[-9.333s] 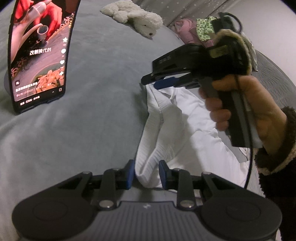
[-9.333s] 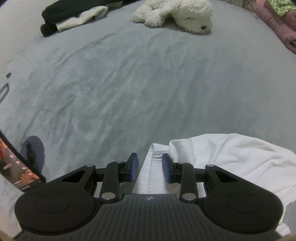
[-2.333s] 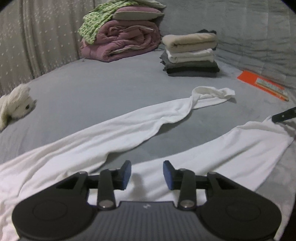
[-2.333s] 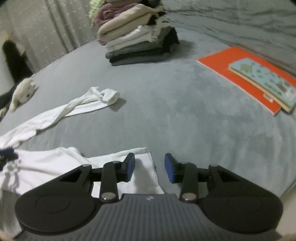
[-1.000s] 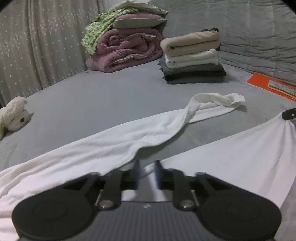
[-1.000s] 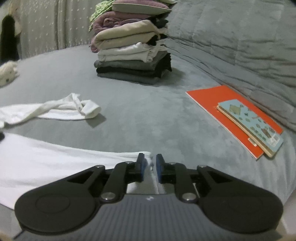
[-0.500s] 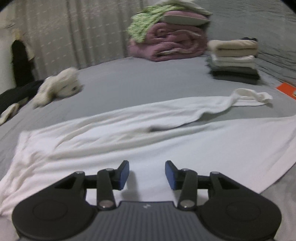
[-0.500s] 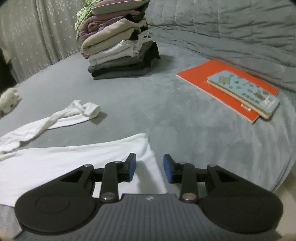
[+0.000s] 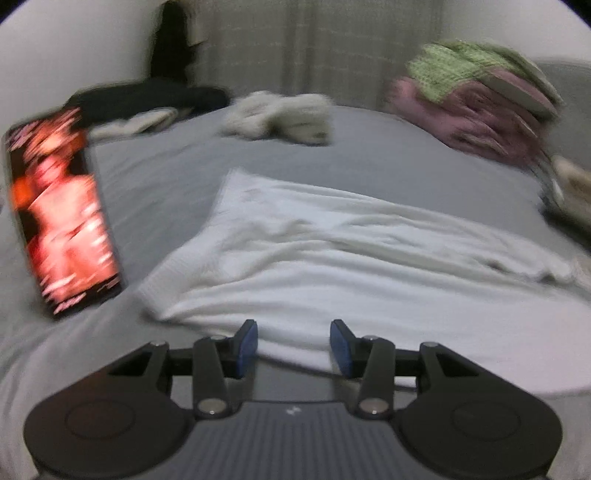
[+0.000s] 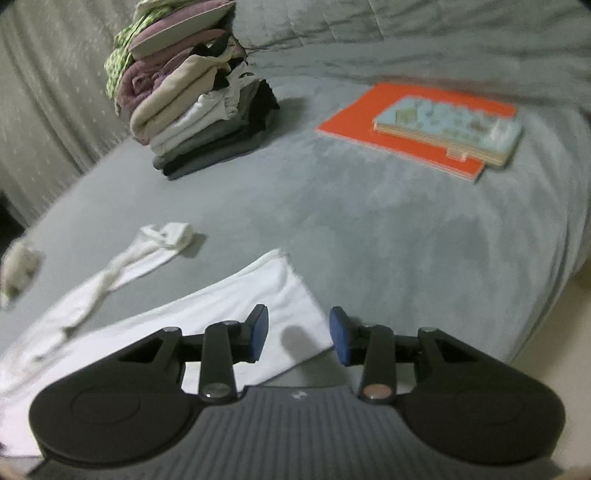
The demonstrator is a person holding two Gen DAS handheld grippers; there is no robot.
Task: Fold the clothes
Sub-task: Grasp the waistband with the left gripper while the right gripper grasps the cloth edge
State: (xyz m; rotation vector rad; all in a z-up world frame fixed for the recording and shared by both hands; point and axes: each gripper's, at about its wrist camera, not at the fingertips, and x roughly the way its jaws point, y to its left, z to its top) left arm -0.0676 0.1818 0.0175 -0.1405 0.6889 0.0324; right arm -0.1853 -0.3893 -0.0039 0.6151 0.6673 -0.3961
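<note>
On the bed (image 10: 369, 229), white garment (image 9: 369, 280) runs lengthwise between left gripper (image 9: 293, 345) and right gripper (image 10: 298, 334), both parted, empty

You're facing a grey bed (image 10: 369, 221) with a quilted grey headboard (image 10: 406, 33), pale dotted curtains (image 10: 40, 92), and dim indoor light.

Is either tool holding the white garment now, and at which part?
Nothing is held. Left tool and right tool are open above the white garment.
</note>
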